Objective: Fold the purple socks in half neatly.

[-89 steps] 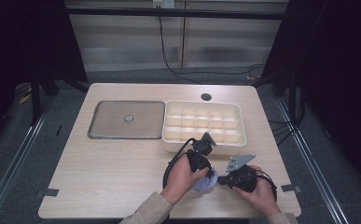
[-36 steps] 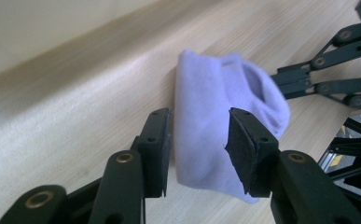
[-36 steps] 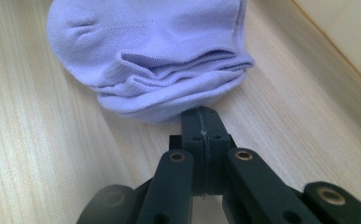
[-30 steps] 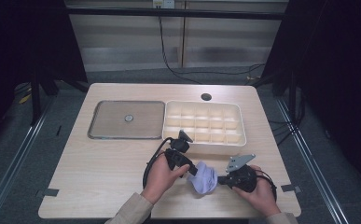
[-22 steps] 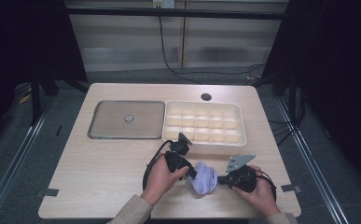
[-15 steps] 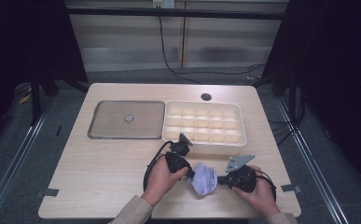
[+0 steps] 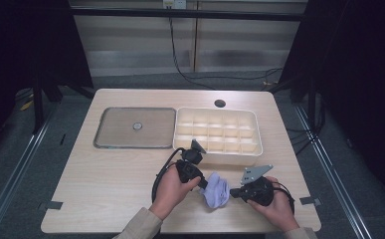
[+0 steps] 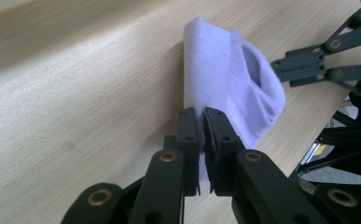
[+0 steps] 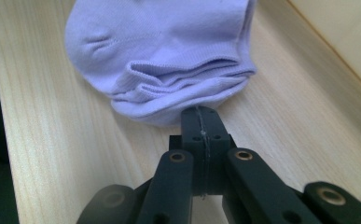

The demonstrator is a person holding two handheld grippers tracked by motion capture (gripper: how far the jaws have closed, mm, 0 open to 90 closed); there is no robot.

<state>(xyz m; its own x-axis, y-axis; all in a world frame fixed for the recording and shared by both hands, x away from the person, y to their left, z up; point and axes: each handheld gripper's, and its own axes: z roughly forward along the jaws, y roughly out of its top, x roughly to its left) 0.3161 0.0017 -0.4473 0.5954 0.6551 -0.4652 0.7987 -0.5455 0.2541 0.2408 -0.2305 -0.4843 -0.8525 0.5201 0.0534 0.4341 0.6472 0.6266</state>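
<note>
lavender sock [image 7: 217,189] lies bunched on the near part of the bench [image 7: 105,174], between the two hands and just near of the white tray. in the high view its long axis runs roughly from far-left to near-right, with the rounded bulk toward the near edge. the fabric is a soft fine-ribbed knit, folded over itself into several layers; in the right gripper view the stacked hems [image 9: 187,77] face the camera as curved bands, and a smooth rounded part with small puckers sits to the far left of them.

the left tongs [image 8: 203,116] are clamped on an edge of the sock: in the left gripper view a thin strip of knit runs down between the two black jaws, which stand nearly together, and the sock rises from them as an upright fold with a wider pouch bulging to the right. the right tongs [image 9: 201,116] have their jaws pressed together with the tips at the sock's folded edge; whether any cloth is caught between them cannot be told.

the left hand [image 7: 172,186] and right hand [image 7: 274,204] come in from the near edge, each around a black gripper body, the right one carrying a grey three-cornered plate [image 7: 255,173].

farther off, a white plastic divided tray [image 7: 217,130] with rows of square cells sits right of a flat grey metal lid [image 7: 135,127] with a small round knob. the bench top is pale wood grain.
</note>
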